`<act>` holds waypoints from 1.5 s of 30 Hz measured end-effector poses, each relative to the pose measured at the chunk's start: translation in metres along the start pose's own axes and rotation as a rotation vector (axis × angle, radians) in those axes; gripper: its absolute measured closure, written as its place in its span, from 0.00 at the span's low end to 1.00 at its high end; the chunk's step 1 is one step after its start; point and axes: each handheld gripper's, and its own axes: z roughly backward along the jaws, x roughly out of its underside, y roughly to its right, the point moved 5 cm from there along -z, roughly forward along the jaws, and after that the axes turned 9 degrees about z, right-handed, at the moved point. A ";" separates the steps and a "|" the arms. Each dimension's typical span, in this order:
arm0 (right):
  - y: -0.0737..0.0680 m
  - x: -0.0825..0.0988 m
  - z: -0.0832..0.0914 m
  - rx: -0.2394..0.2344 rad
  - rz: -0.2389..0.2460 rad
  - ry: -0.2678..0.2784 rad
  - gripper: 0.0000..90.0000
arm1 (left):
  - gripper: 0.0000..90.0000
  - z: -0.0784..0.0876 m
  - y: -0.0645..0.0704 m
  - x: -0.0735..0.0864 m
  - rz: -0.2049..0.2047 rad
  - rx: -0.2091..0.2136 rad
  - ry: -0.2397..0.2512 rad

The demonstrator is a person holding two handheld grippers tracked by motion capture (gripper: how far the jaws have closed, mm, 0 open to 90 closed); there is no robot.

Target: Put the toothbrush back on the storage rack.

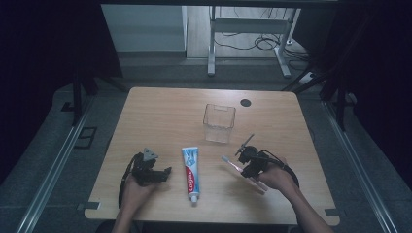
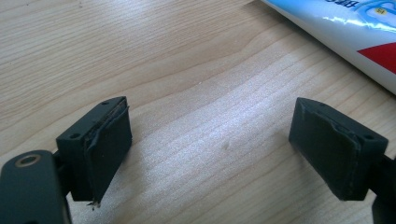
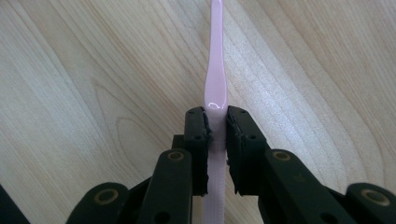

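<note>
High view first: the wooden table (image 1: 160, 111) carries a clear plastic container (image 1: 219, 123) standing upright, beyond and a little to the left of the right gripper (image 1: 241, 164), with bare wood between them. Nearer the person, a toothpaste tube (image 1: 190, 174) lies flat between the two grippers, its long axis running away from the person, cap end toward the person. The left gripper (image 1: 167, 172) rests just left of the tube, pointing at its side.

Left gripper view shows that tool's jaws spread wide over bare wood, gripping nothing, with the tube's (image 2: 355, 32) white and blue body crossing the upper right corner, ahead and to the right of the jaws (near, not touching).

Right gripper view settles the other tool (image 3: 215, 122): its jaws are pressed onto a pink toothbrush (image 3: 215, 79), pinching the handle, and the slim neck runs straight ahead along the jaw line, close over the wood. In the high view the toothbrush (image 1: 230, 162) sticks out up and to the left of the right hand (image 1: 276, 178); the brush looks tilted, though whether any part touches the table I cannot tell.

The coming move probably turns on this: the container's open mouth lies beyond the brush tip, so the right side, already holding the brush, is the nearer one to carry it there, upending its long axis to drop in.
</note>
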 end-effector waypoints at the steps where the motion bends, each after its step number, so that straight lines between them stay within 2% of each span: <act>1: 0.000 0.000 0.001 0.001 -0.008 0.004 0.87 | 0.14 0.000 0.000 0.000 0.000 0.000 0.000; 27: 0.018 -0.011 0.032 0.038 -0.054 0.172 0.87 | 0.14 0.000 0.000 0.000 -0.004 -0.001 -0.002; 35: 0.024 -0.021 0.043 0.054 -0.063 0.232 0.87 | 0.14 0.000 0.000 0.000 0.002 -0.001 0.003; 45: 0.031 -0.031 0.051 0.068 -0.070 0.274 0.87 | 0.14 0.000 0.000 0.000 0.002 -0.001 0.002</act>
